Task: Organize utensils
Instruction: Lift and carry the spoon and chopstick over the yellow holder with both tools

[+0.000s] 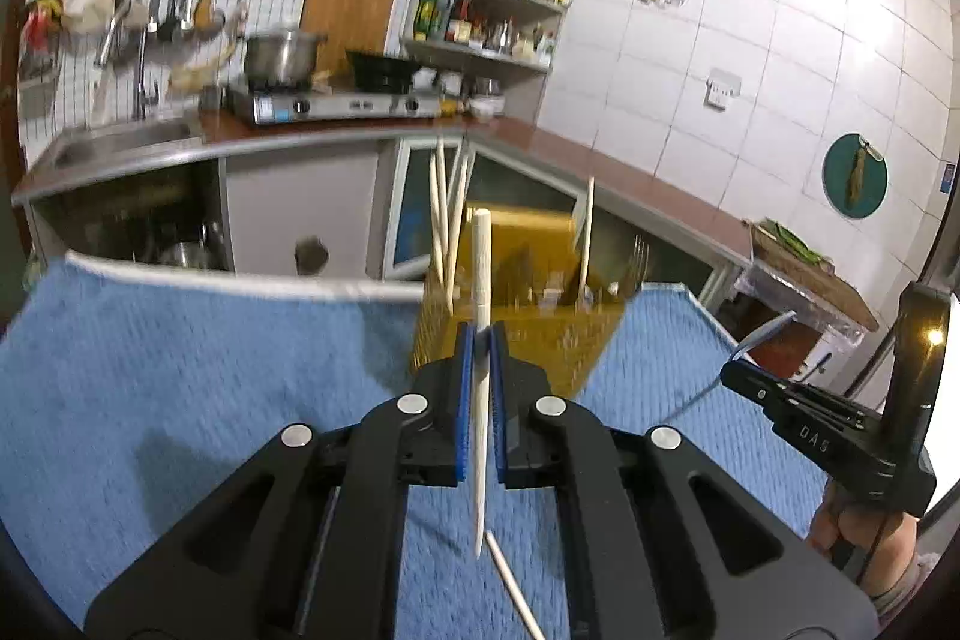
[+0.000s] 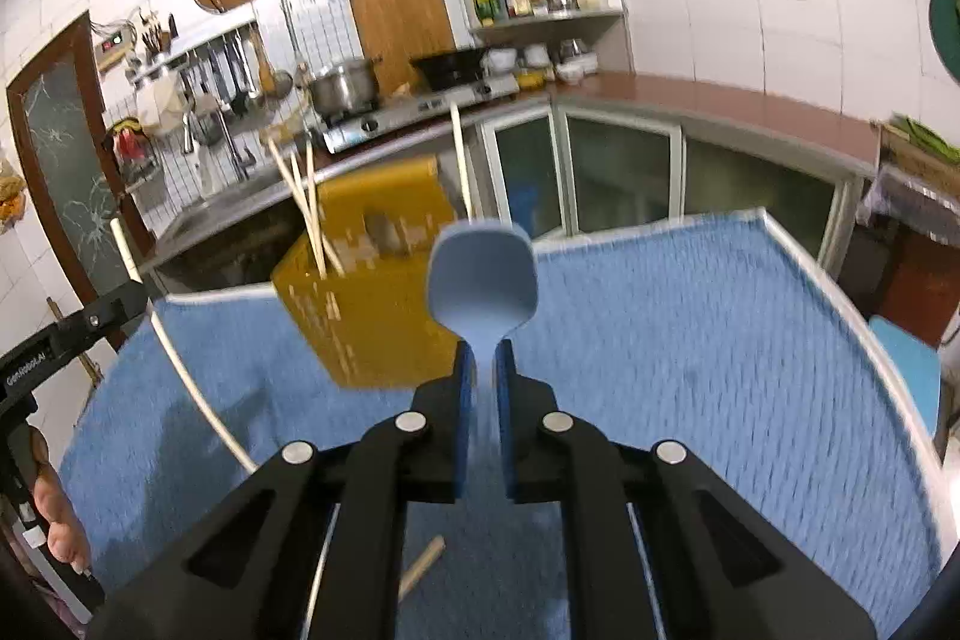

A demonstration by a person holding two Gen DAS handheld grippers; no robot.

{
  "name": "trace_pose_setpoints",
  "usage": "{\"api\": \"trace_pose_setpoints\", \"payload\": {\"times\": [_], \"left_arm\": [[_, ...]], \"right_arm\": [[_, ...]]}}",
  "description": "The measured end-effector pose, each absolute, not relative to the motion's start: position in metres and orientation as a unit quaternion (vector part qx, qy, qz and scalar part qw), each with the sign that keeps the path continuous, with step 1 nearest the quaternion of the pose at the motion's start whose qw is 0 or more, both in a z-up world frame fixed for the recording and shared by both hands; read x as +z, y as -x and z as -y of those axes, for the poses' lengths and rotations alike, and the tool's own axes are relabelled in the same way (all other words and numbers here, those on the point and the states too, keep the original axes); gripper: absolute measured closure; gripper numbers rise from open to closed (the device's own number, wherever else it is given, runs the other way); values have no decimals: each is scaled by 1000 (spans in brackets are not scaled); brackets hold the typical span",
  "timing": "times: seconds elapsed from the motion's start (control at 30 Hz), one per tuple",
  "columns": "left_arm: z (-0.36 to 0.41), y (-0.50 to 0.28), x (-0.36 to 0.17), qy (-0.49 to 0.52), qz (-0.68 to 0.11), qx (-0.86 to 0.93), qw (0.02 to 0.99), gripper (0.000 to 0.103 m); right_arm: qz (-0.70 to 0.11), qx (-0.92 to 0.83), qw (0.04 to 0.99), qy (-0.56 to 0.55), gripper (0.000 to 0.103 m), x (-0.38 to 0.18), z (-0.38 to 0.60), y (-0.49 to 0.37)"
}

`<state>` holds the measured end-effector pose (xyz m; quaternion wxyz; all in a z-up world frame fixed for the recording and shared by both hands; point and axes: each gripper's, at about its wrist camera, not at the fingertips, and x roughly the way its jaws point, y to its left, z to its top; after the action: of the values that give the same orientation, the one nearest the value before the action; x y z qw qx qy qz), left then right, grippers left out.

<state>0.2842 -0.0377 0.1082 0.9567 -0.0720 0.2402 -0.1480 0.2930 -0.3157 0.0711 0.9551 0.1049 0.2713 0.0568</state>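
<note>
Blue spoon point(image 2: 482, 274) pinched in the right tongs point(image 2: 482, 358), white chopstick point(image 1: 480, 340) in the left tongs point(image 1: 480, 346), both above the tabletop point(image 1: 180, 370). Next, judged: lower each into the yellow holder point(image 2: 366, 292).

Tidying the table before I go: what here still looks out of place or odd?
A loose chopstick lies on the blue cloth below the left hand-held gripper, outside the yellow holder. A wooden stick end lies loose too in the right wrist view. The door glass at the left looks cracked.
</note>
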Motion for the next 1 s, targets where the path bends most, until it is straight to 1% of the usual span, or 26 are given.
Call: {"api": "trace_pose_setpoints", "payload": {"times": [0.3, 0.53, 0.63, 0.7, 0.87, 1.0], "left_arm": [[52, -316, 175, 30, -184, -106, 977, 99], [72, -360, 216, 12, -130, -72, 989, 99], [82, -383, 217, 5, -121, -60, 991, 99], [87, -392, 208, 1, -115, -56, 992, 99], [99, -396, 177, 6, -97, -65, 993, 99], [108, -396, 167, -3, -69, -70, 995, 99]], "right_arm": [[-213, 61, 972, -73, 96, 152, 311, -323], [-193, 63, 978, -57, 96, 187, 300, -352], [-195, 70, 976, -63, 96, 189, 298, -366], [-196, 74, 976, -65, 96, 184, 295, -373], [-197, 79, 975, -59, 96, 164, 285, -389], [-210, 76, 973, -56, 97, 143, 283, -403]]}}
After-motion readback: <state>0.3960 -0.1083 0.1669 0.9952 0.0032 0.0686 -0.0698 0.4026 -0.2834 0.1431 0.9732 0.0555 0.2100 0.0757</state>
